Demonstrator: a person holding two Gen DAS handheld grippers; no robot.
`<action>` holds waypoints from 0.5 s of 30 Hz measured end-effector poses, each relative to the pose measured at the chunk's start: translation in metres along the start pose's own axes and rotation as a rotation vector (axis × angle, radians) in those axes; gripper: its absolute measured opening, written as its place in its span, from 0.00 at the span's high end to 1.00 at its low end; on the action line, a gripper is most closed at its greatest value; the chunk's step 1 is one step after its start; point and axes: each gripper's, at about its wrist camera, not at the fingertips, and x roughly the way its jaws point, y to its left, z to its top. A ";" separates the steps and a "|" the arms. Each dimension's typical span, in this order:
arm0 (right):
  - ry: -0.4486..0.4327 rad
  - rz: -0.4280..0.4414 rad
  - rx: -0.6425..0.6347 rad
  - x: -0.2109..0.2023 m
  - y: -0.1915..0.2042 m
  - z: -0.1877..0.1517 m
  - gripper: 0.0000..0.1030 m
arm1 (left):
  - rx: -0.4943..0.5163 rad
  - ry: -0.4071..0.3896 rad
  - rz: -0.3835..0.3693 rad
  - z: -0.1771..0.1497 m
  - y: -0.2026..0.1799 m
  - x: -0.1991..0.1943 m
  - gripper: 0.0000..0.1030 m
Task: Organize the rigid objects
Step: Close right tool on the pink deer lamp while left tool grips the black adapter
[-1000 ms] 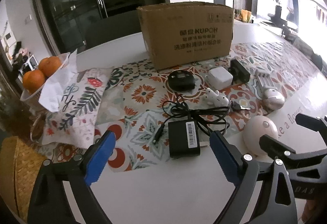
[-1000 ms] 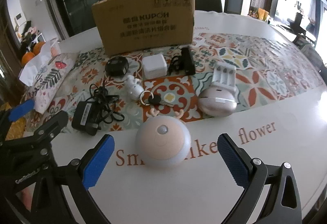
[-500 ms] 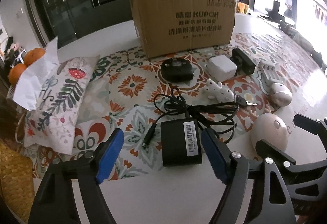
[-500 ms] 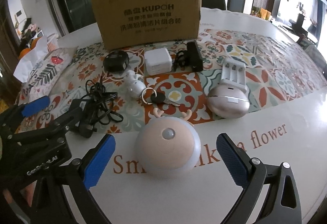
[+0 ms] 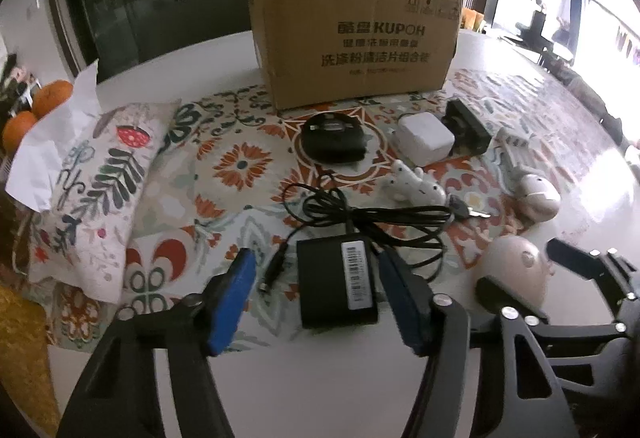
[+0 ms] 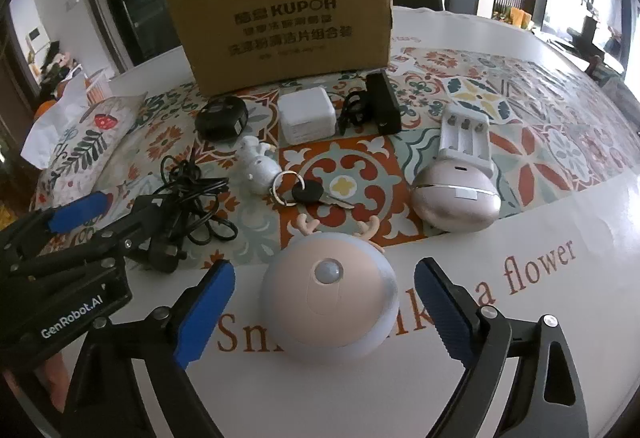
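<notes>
My left gripper is open, its blue pads on either side of a black power adapter with a tangled black cable; whether the right pad touches it I cannot tell. My right gripper is open around a pink round night light with antlers, pads apart from it. A cardboard box stands open-topped at the back; it also shows in the right wrist view.
On the patterned runner lie a round black device, a white charger cube, a black adapter, a white figurine, a key, a battery charger and a pink oval device. A tissue pack lies left.
Both grippers have moved forward and lower. The left pads now flank the black adapter; the right pads now flank the night light. Nothing has been taken hold of.
</notes>
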 end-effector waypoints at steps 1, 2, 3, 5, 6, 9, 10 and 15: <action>0.002 0.005 0.004 0.000 -0.001 0.000 0.13 | -0.001 0.004 -0.001 0.000 0.000 0.002 0.40; 0.004 0.007 0.006 0.001 -0.001 0.000 0.13 | -0.002 0.011 0.000 0.000 -0.001 0.004 0.40; 0.006 0.003 0.003 0.003 0.000 0.000 0.13 | -0.005 0.020 -0.002 0.000 -0.001 0.007 0.41; 0.012 0.003 -0.001 0.006 0.000 -0.001 0.15 | -0.015 0.038 -0.021 0.000 -0.001 0.012 0.44; 0.019 0.008 0.001 0.007 0.000 -0.001 0.17 | -0.018 0.040 -0.024 0.000 -0.001 0.014 0.44; 0.029 0.011 0.006 0.011 -0.001 -0.001 0.18 | -0.016 0.049 -0.025 0.000 -0.003 0.020 0.45; 0.032 0.011 0.002 0.012 0.000 -0.002 0.19 | -0.016 0.056 -0.030 0.000 -0.003 0.022 0.45; 0.026 0.004 -0.017 0.014 0.004 -0.003 0.23 | -0.034 0.060 -0.052 0.003 -0.003 0.029 0.54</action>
